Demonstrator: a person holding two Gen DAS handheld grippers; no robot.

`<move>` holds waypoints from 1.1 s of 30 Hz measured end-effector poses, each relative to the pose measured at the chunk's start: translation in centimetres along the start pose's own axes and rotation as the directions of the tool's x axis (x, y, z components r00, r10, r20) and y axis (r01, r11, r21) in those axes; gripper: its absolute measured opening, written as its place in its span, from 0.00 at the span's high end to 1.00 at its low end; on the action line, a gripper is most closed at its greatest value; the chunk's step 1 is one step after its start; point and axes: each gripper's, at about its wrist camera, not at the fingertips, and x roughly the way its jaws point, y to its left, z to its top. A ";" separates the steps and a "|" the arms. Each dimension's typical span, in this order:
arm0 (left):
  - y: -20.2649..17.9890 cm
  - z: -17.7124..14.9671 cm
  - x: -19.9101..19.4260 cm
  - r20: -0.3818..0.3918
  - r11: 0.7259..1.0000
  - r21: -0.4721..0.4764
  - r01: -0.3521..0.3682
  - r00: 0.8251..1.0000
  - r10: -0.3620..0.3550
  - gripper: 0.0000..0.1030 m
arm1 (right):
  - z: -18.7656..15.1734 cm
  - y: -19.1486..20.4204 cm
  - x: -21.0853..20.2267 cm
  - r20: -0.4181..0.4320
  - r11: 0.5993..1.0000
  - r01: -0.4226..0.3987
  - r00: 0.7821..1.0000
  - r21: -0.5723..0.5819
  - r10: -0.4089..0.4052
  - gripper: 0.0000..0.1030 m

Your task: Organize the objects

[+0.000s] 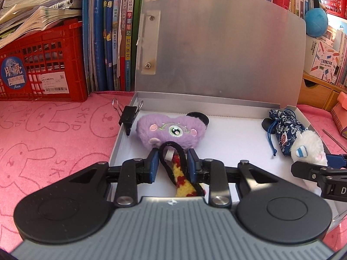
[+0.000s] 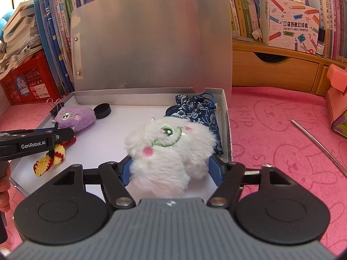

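Left wrist view: the left tool (image 1: 172,163) pinched the black loop of a yellow-and-red crocheted charm (image 1: 184,183) over the open metal box (image 1: 216,130). Risk: the thin loop could slip out. The red crate (image 1: 43,65) sticker read "Moon".

Right wrist view: the right tool (image 2: 170,165) clamped the white plush (image 2: 170,149) inside the box; soft fur might squirm free. Readable: "GenRobot.AI", "POCKET LABEL PRINTER".

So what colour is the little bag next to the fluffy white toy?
Dark blue with white flowers, the bag shows best in the right wrist view.

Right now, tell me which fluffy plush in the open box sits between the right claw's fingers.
The white plush with the green-stitched eye: the right claw grips its sides. The purple plush lies free at the box's far left, beside the black clip.
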 end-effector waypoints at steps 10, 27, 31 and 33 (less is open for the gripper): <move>0.1 0.1 -0.1 0.010 1.000 0.003 -0.008 1.000 0.008 0.67 | -0.2 0.6 0.2 -0.006 1.000 0.012 1.000 -0.016 -0.012 0.23; -0.5 0.2 -5.0 0.050 1.000 0.012 0.019 0.999 -0.019 0.31 | -0.6 2.0 -3.9 0.028 0.998 0.024 0.999 -0.061 -0.022 0.11; -1.2 0.1 -6.8 0.055 0.999 0.031 0.031 0.998 -0.033 0.30 | -0.9 2.3 -5.7 0.045 0.997 0.025 0.999 -0.078 -0.022 0.11; -1.6 -0.1 -8.1 0.065 0.998 0.041 0.039 0.997 -0.041 0.29 | -1.1 2.4 -6.5 0.051 0.996 0.022 0.999 -0.083 -0.017 0.11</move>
